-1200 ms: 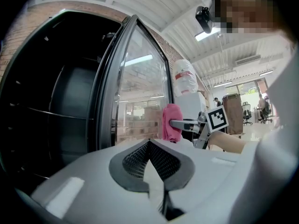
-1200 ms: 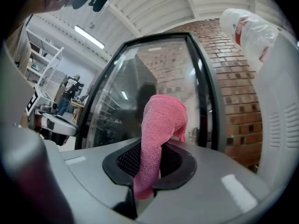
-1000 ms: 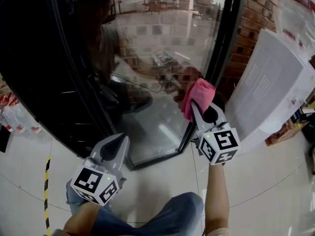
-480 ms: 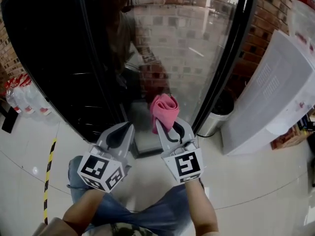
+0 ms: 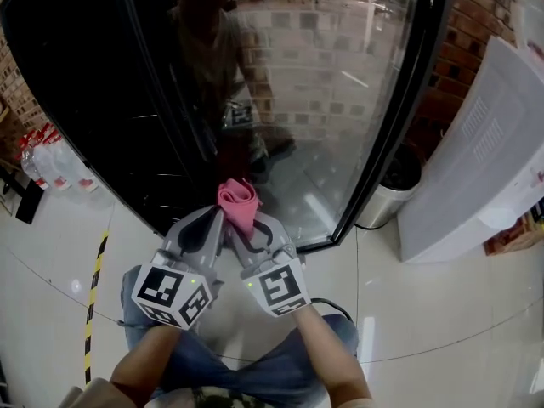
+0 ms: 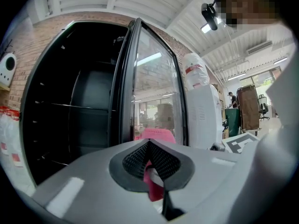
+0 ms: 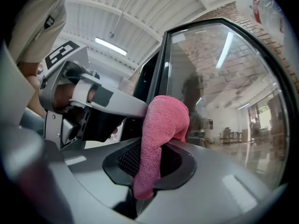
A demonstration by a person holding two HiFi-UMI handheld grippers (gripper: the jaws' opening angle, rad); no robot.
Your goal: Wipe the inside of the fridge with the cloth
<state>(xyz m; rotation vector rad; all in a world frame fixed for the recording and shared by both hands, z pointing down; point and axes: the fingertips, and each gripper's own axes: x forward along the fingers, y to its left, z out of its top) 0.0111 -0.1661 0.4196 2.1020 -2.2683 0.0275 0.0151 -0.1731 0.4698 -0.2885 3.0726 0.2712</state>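
As the person faces the open fridge (image 5: 93, 100), both grippers are held low and close together in front of its dark, shelved interior. The right gripper (image 5: 249, 228) has its jaws clenched on the pink cloth (image 5: 238, 201). The cloth runs up between the pads and flops over above the tips in a soft folded bunch.

The left gripper (image 5: 214, 219) sits just beside it, with its tip right against the side of the cloth. Its jaws are drawn together tip to tip. A sliver of pink shows in the slot lower down between its pads, and from where I stand I cannot tell whether that is nipped there or only seen through the gap.

The cloth is outside the fridge, in front of the bottom of the cabinet and the foot of the glass door (image 5: 340, 83). That door stands swung open to the right and mirrors a brick wall and the person. Just past the door's edge stands a steel bin (image 5: 387, 198), with a white water dispenser (image 5: 484, 177) beyond it. Some water bottles (image 5: 51, 164) stand on the pale tiled floor (image 5: 425, 296) to the left of the fridge.
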